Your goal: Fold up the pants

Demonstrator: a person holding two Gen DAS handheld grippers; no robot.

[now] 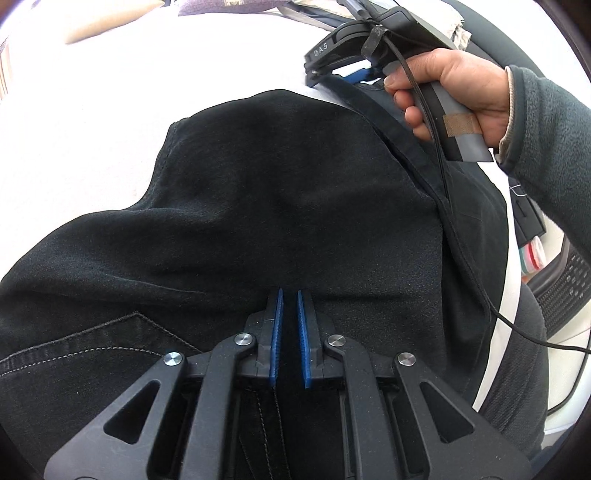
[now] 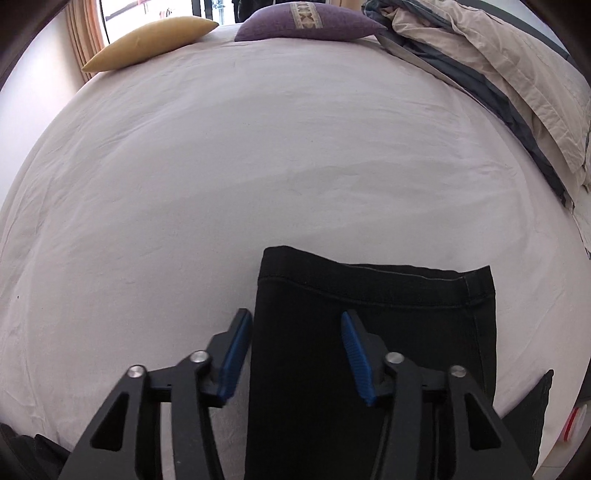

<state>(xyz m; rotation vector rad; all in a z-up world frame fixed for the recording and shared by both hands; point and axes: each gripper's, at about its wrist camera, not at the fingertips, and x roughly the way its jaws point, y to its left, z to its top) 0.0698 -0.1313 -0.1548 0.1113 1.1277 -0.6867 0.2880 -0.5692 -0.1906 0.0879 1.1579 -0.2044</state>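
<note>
Black pants (image 1: 258, 206) lie spread on a white bed sheet (image 1: 110, 122). In the left wrist view my left gripper (image 1: 290, 295) sits low over the pants near a back pocket (image 1: 110, 343), its blue pads (image 1: 277, 332) close together with a narrow gap; I cannot tell whether fabric is pinched. My right gripper (image 1: 354, 75), held in a hand, is at the far leg end. In the right wrist view my right gripper (image 2: 293, 325) is open, its pads either side of the hemmed leg end (image 2: 369, 291).
A yellow pillow (image 2: 147, 42) and a purple cushion (image 2: 306, 22) lie at the far end of the bed. A rumpled beige and grey duvet (image 2: 498, 74) lies along the right side. A black cable (image 1: 480, 288) trails from the right gripper.
</note>
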